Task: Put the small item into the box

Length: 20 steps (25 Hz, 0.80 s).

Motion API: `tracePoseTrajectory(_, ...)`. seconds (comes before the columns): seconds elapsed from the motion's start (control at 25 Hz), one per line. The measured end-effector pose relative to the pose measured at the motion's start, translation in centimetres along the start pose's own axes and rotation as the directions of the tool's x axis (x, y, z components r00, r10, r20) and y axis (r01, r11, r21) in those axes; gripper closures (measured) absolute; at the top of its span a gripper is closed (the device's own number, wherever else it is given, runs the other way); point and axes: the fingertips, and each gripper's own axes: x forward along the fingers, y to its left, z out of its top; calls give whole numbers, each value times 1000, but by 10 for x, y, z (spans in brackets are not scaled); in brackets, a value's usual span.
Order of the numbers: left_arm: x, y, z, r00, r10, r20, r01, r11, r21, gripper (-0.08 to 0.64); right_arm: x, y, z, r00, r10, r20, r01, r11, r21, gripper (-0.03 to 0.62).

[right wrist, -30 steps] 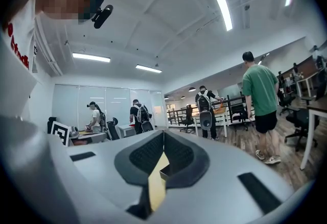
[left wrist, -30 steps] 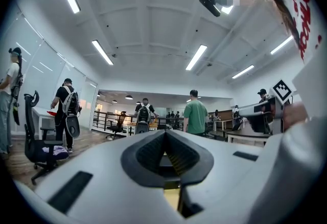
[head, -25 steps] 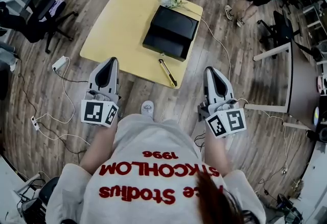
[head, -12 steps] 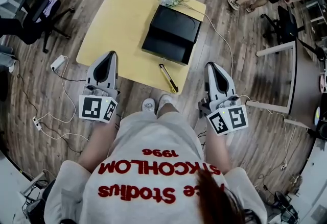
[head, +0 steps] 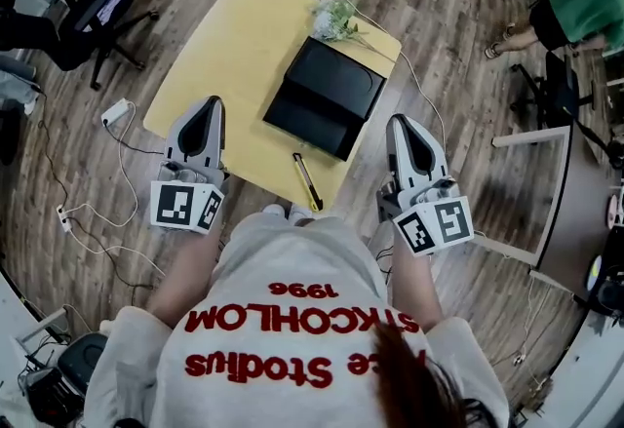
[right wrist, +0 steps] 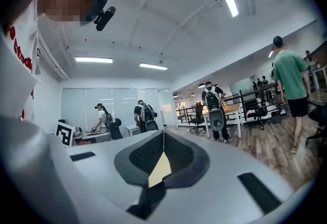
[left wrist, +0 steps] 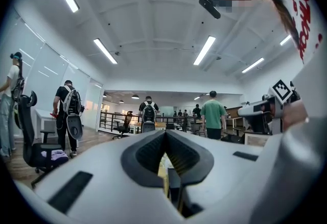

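While I look down past the grey shirt [head: 292, 270], I count two grippers, one at each side of the body. The left gripper [head: 208, 106] has its jaws pressed together on nothing, and the left gripper view confirms the pads meeting at the tip [left wrist: 165, 136]. The right gripper [head: 403, 122] is clenched the same way, empty, its pads closed in the right gripper view [right wrist: 163, 139].

One small item [head: 307, 180], a slim yellow and black stick, lies on the near edge of the single yellow table [head: 234, 36]. It sits between my two grippers, roughly midway, touching neither and level with their bodies rather than their tips.

Just beyond the small item, one black box [head: 325, 95] rests on the same table, set at an angle, apart from the item. I cannot tell whether it is open. At the far corner of the box lies one bunch of pale flowers [head: 334, 19], touching the table's far edge.

On the wooden floor [head: 458, 75], one white power strip [head: 115, 111] lies left of the table, and farthest off one person in a green shirt [head: 585, 2] is at the upper right
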Motion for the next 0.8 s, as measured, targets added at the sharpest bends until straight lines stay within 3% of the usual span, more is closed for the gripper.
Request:
tracePoseTrajectory(0.32,16,-5,-2,997,74,-4,-74,997,4,554,30,-17,-4,995,93,-30,-93,995,21,586)
tracePoseTrajectory(0.6,26,4,-15,995,95,-37,-95,995,-3,554,42,-2,-51,981,106,-160,-97,993,64,584)
tracePoseTrajectory(0.8,36,7,-28,996,60,-65,-62,998,-26,554,47,23,-96,948,134,-290,-103,987,120,581)
